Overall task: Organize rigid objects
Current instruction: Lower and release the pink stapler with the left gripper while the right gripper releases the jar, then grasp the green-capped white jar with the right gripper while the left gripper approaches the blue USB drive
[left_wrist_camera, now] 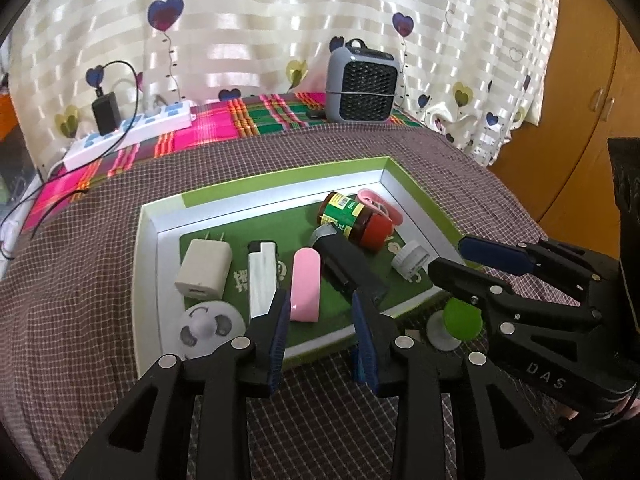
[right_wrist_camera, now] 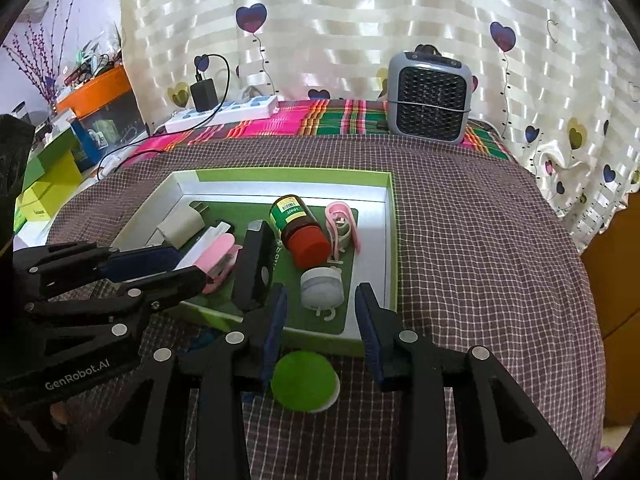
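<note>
Both claws open, green disc under right claw

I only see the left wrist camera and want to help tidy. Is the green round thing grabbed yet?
Observer: No. In the right wrist view the green disc lies on the cloth, just outside the tray, under the open right gripper.
Operator: Is anything off to the left of the table?
Observer: Yes, an orange box and green boxes stand there.
</note>
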### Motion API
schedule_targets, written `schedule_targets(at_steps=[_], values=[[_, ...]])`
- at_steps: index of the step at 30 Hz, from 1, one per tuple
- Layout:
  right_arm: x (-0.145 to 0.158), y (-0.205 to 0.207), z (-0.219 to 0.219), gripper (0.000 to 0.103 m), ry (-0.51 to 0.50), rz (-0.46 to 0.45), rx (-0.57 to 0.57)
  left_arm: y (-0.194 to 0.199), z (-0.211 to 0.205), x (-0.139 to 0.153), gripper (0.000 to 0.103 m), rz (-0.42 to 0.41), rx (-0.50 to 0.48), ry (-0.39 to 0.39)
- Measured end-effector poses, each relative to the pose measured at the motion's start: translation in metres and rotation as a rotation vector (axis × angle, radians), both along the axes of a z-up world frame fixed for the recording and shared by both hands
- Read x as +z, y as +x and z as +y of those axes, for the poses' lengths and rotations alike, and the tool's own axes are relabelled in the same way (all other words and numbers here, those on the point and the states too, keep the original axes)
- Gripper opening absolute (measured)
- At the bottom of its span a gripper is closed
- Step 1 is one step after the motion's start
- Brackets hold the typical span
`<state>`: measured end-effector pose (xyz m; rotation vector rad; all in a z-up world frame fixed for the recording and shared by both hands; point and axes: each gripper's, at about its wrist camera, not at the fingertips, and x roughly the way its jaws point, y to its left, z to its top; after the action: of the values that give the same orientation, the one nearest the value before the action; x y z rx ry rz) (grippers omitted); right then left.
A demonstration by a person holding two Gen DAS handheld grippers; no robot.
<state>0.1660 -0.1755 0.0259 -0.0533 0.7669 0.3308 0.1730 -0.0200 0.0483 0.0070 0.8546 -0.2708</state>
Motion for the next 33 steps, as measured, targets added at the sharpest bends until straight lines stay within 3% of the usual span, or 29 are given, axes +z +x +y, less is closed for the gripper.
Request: schedule_targets(at_steps=[17, 21, 33], values=[[0.009, -0.039, -0.013, 0.038, 0.029, -0.035, -0.024, -0.050, 0.008, 0.006, 0.033, -0.034, 0.033, -0.006], [0.006, -0.047, -0.018, 0.053, 0.026, -0.032, -0.034, -0.057, 0.007, 0.003, 0.037, -0.032, 0.032, -0.002], [-0.012, -0.062, -0.034, 0.053, 0.050, 0.015, -0.071, -0.070, 0.026, -0.019, 0.042, 0.013, 0.046, -0.091]])
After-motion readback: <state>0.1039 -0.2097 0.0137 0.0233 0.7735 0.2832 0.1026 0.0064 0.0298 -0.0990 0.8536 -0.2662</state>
